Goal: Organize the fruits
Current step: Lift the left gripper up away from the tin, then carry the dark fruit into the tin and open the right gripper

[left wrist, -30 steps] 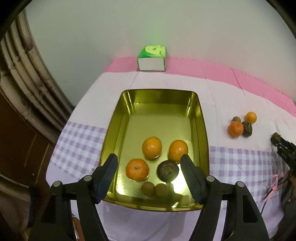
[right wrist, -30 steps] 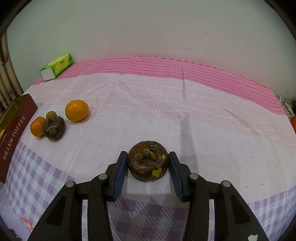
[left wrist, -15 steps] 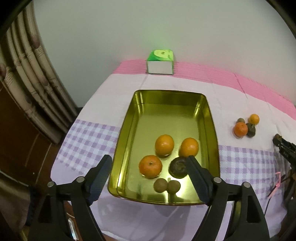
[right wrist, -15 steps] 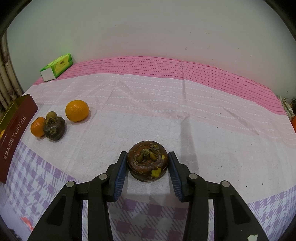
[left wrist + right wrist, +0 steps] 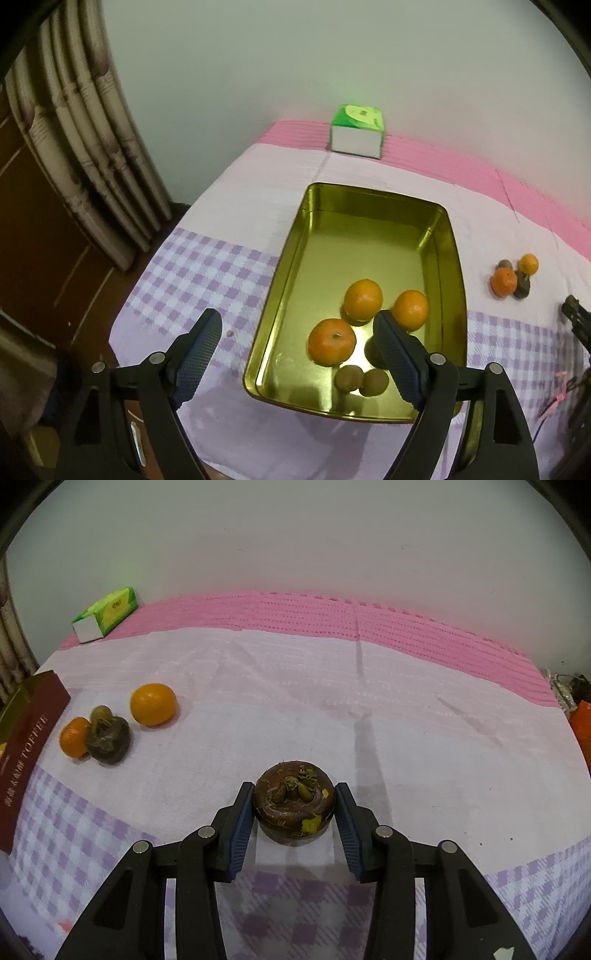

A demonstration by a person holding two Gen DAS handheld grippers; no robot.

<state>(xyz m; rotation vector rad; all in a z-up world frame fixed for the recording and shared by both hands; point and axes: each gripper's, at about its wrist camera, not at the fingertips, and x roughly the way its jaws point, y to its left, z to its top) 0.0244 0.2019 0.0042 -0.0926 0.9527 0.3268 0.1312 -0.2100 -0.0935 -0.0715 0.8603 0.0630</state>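
A gold tin tray [image 5: 295, 251] holds three oranges [image 5: 331, 347], two kiwis [image 5: 349, 378] and a dark mangosteen partly hidden behind my left gripper's right finger. My left gripper [image 5: 295, 347] is open and empty, above the tray's near left rim. My right gripper [image 5: 293, 812] is shut on a dark brown mangosteen [image 5: 293, 805], stem side toward the camera, low over the cloth. To its left lie two oranges [image 5: 153, 704], a mangosteen [image 5: 108, 738] and a small brown fruit [image 5: 100, 713]. The same cluster shows in the left view [image 5: 513, 277].
The tray's dark red side [image 5: 22, 760] stands at the right view's left edge. A green tissue box [image 5: 357, 129] sits at the back by the wall. Curtain and wooden furniture [image 5: 55, 184] stand left of the table. A pink tag [image 5: 554, 395] lies at the right.
My left gripper has drawn back and to the left, so the tray now sits further right in its view. My right gripper holds the mangosteen in almost the same place.
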